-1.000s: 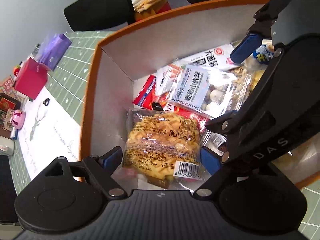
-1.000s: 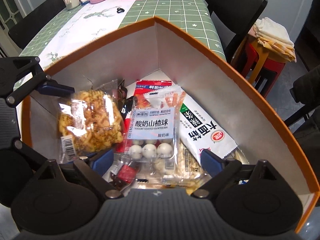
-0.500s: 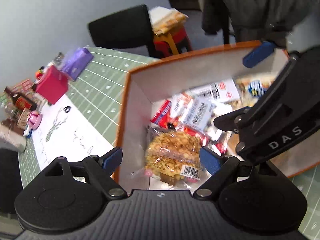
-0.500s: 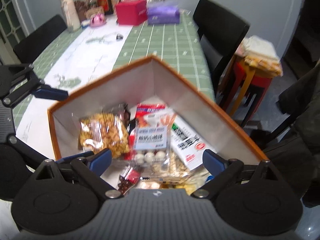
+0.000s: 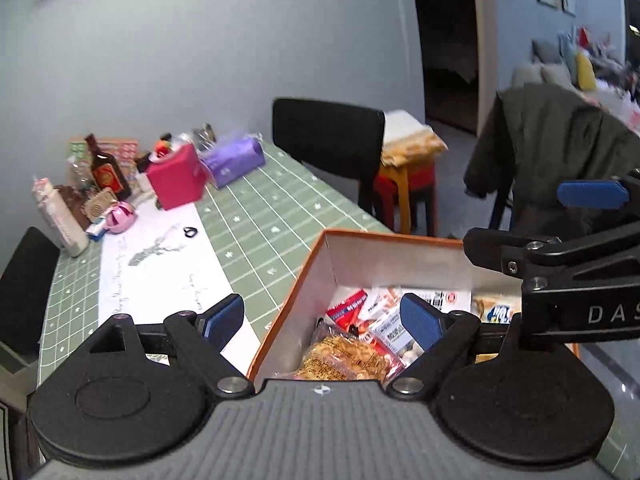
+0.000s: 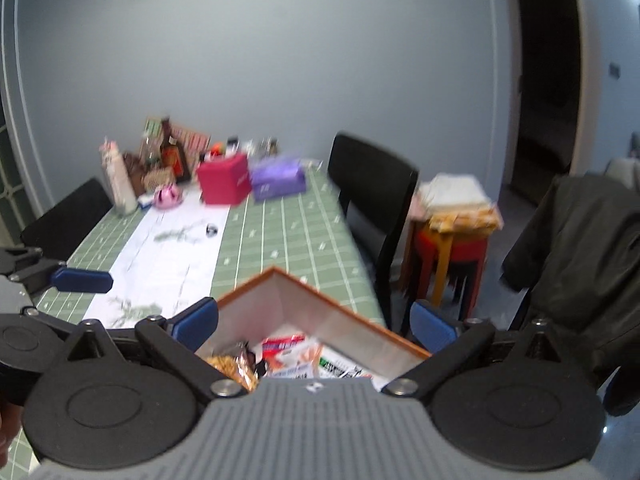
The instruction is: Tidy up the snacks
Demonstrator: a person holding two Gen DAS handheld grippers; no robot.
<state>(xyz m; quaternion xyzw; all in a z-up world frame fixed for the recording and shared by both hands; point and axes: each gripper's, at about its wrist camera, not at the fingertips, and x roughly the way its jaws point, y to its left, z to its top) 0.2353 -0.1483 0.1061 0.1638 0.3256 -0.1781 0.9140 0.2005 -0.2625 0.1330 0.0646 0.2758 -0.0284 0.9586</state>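
Observation:
An orange-rimmed cardboard box (image 5: 392,237) with white inner walls stands on the table and holds several snack packets. Among them are a yellow waffle packet (image 5: 344,356), a red packet (image 5: 347,307) and a clear bag of white balls (image 5: 394,330). My left gripper (image 5: 320,320) hangs open above the box's left wall with nothing between its fingers. My right gripper (image 6: 316,324) hovers over the box's far corner (image 6: 276,274). Its jaws are opening and they are empty. One of its blue pads (image 5: 592,194) shows at the right of the left wrist view.
The table has a green checked cloth (image 6: 280,232) with a white runner (image 5: 160,264). A red box (image 5: 176,178), a purple tissue pack (image 5: 236,160) and bottles (image 5: 106,170) crowd its far end. Black chairs (image 6: 372,184), a red stool (image 6: 452,248) with folded cloth and a dark jacket (image 6: 580,240) stand around.
Both grippers have risen out of the box and tipped up, so the table's far end and the room now show. The right jaws have spread wider. The snacks lie as they were.

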